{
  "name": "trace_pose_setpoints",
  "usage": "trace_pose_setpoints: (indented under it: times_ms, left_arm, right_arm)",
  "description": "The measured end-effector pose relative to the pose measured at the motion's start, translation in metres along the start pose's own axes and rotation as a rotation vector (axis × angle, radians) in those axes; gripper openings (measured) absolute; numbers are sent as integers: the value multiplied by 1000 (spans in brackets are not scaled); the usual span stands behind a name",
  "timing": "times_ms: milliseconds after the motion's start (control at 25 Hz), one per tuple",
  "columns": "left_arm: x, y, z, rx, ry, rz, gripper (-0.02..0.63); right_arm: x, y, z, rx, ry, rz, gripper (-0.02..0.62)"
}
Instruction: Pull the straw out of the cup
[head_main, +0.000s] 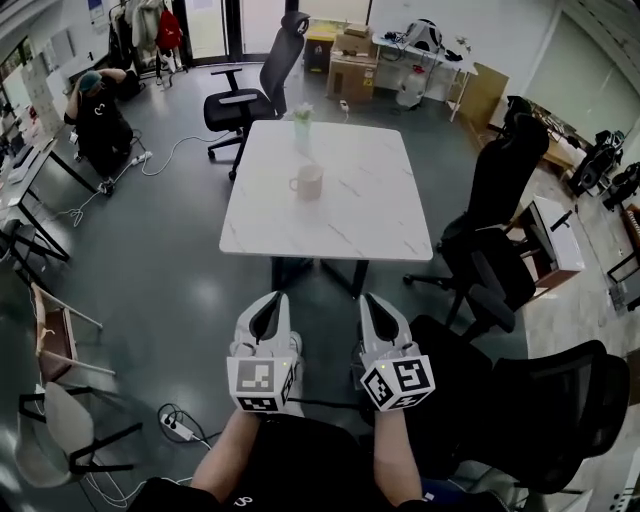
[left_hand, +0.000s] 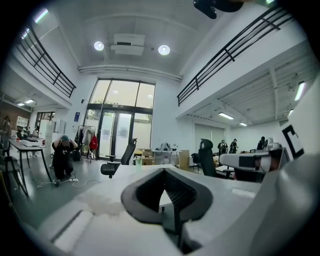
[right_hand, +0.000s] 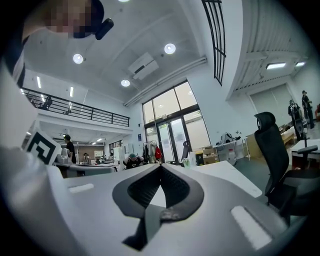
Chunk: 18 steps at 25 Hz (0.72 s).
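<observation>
left gripper (head_main: 270, 301) closed | right gripper (head_main: 379, 300) closed | mug (head_main: 308, 182), cup (head_main: 302, 128) on table (head_main: 385, 222)

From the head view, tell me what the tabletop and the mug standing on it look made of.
The tabletop is white with thin grey veins and a soft sheen. That suggests marble or a marble-look laminate, and the picture cannot settle which. The mug is opaque pale beige and smooth, with a loop handle, so it is probably glazed ceramic.
</observation>
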<state>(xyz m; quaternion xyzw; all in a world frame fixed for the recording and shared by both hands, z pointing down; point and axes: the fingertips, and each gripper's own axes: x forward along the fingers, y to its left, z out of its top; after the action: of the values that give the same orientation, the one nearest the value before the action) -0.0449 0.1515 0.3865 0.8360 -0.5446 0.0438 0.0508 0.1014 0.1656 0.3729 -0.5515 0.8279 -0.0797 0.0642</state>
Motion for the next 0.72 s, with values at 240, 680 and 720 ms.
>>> trace_pose_setpoints:
  times_ms: [240, 680, 720]
  left_arm:
    - [95, 53, 0, 45, 76, -3, 2]
    - [273, 137, 32, 63, 95, -54, 1]
    - [282, 141, 32, 56, 99, -58, 2]
  right_arm:
    - [105, -23, -10, 62, 23, 19, 3]
    - [295, -81, 10, 46, 61, -20, 3]
    - [303, -83, 9, 44, 69, -22, 3]
